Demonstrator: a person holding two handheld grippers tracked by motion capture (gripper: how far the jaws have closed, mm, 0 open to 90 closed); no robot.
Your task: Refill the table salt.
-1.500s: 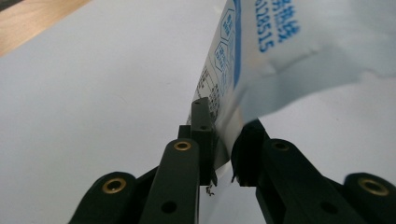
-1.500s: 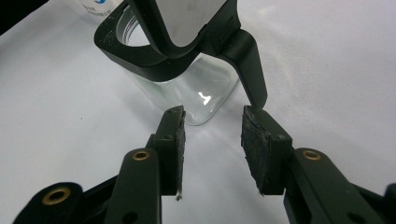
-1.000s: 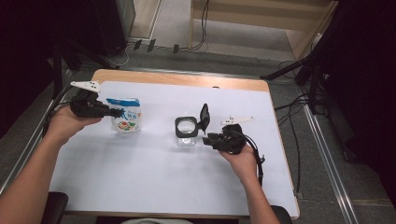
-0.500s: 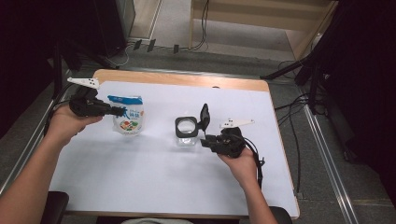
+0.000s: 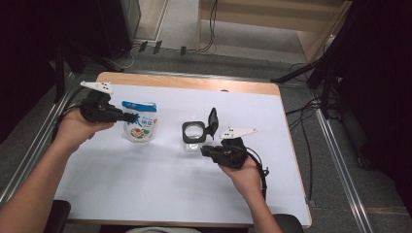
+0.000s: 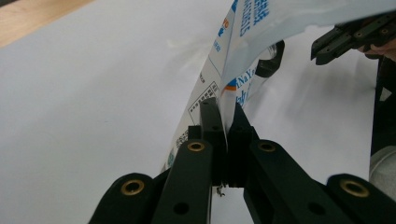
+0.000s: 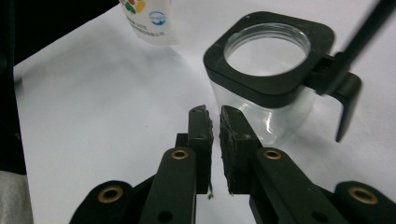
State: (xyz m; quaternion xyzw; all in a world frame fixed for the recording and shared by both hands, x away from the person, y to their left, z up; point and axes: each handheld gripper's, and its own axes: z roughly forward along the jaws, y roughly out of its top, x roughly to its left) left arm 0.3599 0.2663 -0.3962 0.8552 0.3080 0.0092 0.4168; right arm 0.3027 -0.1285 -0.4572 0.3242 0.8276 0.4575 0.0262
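Left hand-held gripper [image 5: 130, 117] has lifted the pinched pouch [image 5: 141, 127] slightly, probably toward the open jar [image 5: 195, 135]; right hand-held gripper [image 7: 215, 122] nearly closed, empty.

1. Left forearm in from the bottom left of the high view, angled up and to the right.
2. Left hand [image 5: 73, 130] wrapped round the left gripper [image 5: 130, 117], jaws pointing right, pressed together on something thin.
3. Right forearm in from the bottom, hand [image 5: 243, 175] under the right gripper [image 5: 203, 149].
4. Right jaws nearly closed, a narrow gap between, pointing left, clasping nothing.
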